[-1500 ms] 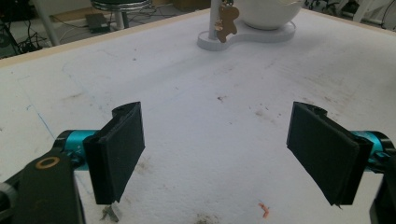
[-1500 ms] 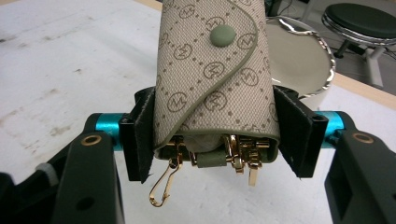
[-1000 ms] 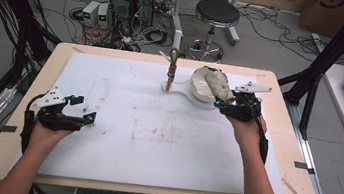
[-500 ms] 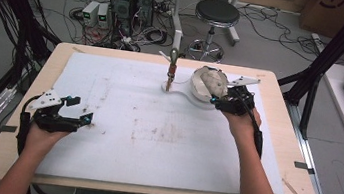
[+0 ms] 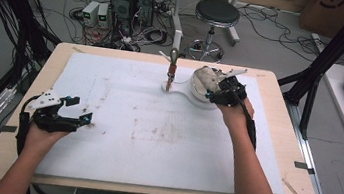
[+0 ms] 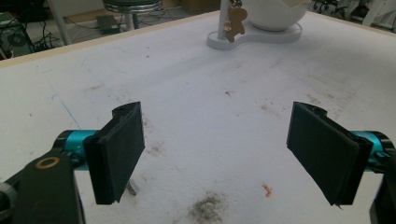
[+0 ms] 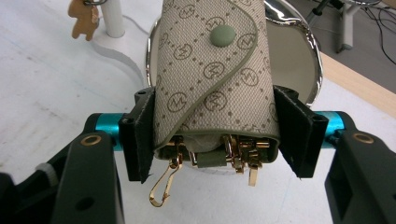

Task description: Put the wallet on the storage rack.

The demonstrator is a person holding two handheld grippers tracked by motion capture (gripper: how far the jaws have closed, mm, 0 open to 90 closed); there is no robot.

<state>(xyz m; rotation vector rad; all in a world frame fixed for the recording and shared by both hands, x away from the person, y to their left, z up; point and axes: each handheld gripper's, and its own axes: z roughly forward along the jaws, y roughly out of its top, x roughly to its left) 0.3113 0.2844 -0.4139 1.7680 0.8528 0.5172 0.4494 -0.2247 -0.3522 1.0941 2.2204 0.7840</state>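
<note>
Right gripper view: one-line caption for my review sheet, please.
Right claw shut on a monogrammed key pouch, gold hooks dangling, above a chrome-rimmed bowl.

Two hand-held grippers: left hand-held gripper, right hand-held gripper. One patterned key pouch, one white stand, one gingerbread charm, one stool.

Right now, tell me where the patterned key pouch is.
The key pouch sits clamped between the right gripper jaws, over the white bowl at the table's far right in the high view, beside the stand with the hanging brown charm.
</note>
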